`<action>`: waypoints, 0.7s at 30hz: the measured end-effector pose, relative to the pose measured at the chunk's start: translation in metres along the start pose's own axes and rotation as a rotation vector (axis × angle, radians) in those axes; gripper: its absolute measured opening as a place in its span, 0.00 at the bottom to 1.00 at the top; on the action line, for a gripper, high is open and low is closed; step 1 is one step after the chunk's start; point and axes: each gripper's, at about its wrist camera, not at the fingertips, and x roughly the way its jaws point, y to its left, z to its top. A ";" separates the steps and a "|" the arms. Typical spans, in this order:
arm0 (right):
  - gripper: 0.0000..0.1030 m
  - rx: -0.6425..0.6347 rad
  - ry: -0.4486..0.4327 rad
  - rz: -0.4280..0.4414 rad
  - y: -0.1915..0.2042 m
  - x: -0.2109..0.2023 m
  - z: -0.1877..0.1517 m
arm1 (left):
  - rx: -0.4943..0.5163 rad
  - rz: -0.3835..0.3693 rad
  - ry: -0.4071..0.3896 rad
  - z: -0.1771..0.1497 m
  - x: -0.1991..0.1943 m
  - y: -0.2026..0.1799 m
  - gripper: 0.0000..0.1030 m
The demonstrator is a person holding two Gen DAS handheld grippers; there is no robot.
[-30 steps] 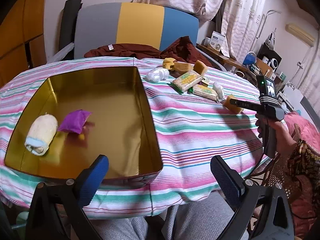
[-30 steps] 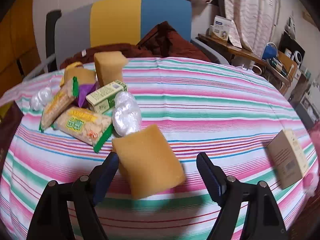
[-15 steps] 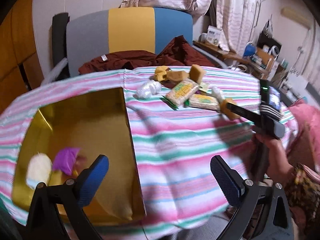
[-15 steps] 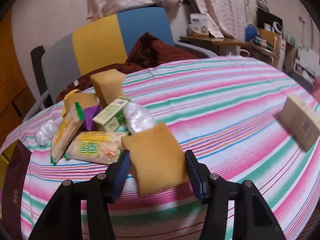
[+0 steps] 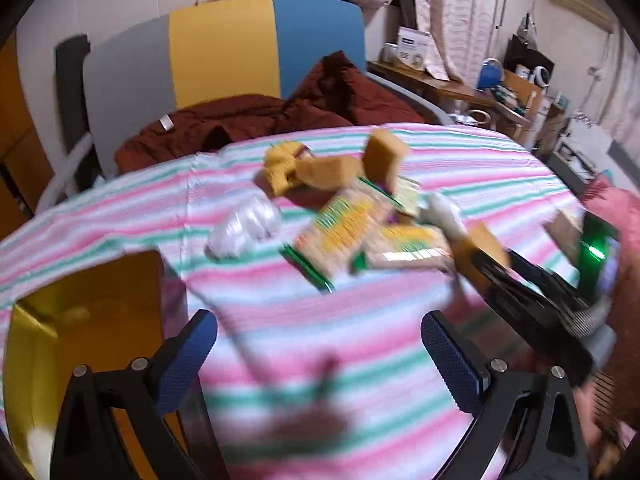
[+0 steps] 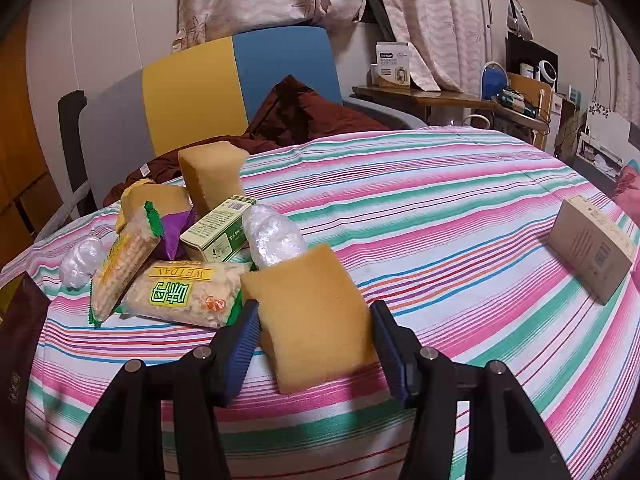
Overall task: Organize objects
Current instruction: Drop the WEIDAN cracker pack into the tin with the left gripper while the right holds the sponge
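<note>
A yellow sponge (image 6: pixel 308 312) leans tilted on the striped tablecloth (image 6: pixel 440 208), and my right gripper (image 6: pixel 314 340) is shut on it, a blue pad against each side. The left wrist view is blurred; there the same sponge (image 5: pixel 482 240) shows at the tip of the right gripper (image 5: pixel 472 264). My left gripper (image 5: pixel 320 360) is open over bare cloth with nothing between its fingers. The gold tin box (image 5: pixel 80 320) lies at its lower left, partly cut off. A pile lies behind the held sponge: two snack packets (image 6: pixel 184 296), a green carton (image 6: pixel 218 232), a clear plastic bundle (image 6: pixel 272 236) and an upright sponge (image 6: pixel 212 176).
A cardboard box (image 6: pixel 592 248) rests near the table's right edge. Behind the table a grey, yellow and blue chair (image 6: pixel 240 80) holds a maroon cloth (image 6: pixel 312 116). The tin's dark outer wall (image 6: pixel 20 340) shows at far left. A cluttered desk (image 6: pixel 440 96) stands behind on the right.
The right jaws have closed in onto the sponge, which now stands more upright. The left gripper has swept right, away from the tin and toward the pile.
</note>
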 end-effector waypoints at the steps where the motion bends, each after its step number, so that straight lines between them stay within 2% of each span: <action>1: 0.55 -0.002 -0.003 -0.005 0.001 0.000 0.000 | 0.018 0.010 -0.002 0.006 0.010 0.000 1.00; 6: 0.55 -0.007 -0.006 -0.010 0.002 0.002 -0.001 | 0.086 0.035 0.035 0.024 0.047 -0.006 1.00; 12: 0.55 0.004 -0.009 -0.001 0.001 0.002 -0.001 | 0.114 -0.011 0.041 0.042 0.077 -0.010 1.00; 16: 0.55 0.008 -0.009 0.003 0.000 0.003 -0.001 | 0.169 -0.028 0.059 0.051 0.101 -0.016 0.99; 18: 0.55 0.011 -0.009 0.006 0.000 0.003 -0.001 | 0.198 -0.037 0.077 0.050 0.111 -0.018 0.96; 20: 0.55 0.015 -0.011 0.010 0.000 0.002 -0.001 | 0.203 -0.060 0.088 0.050 0.117 -0.019 0.82; 21: 0.55 0.018 -0.011 0.012 0.000 0.003 -0.002 | 0.166 -0.092 0.084 0.051 0.117 -0.016 0.77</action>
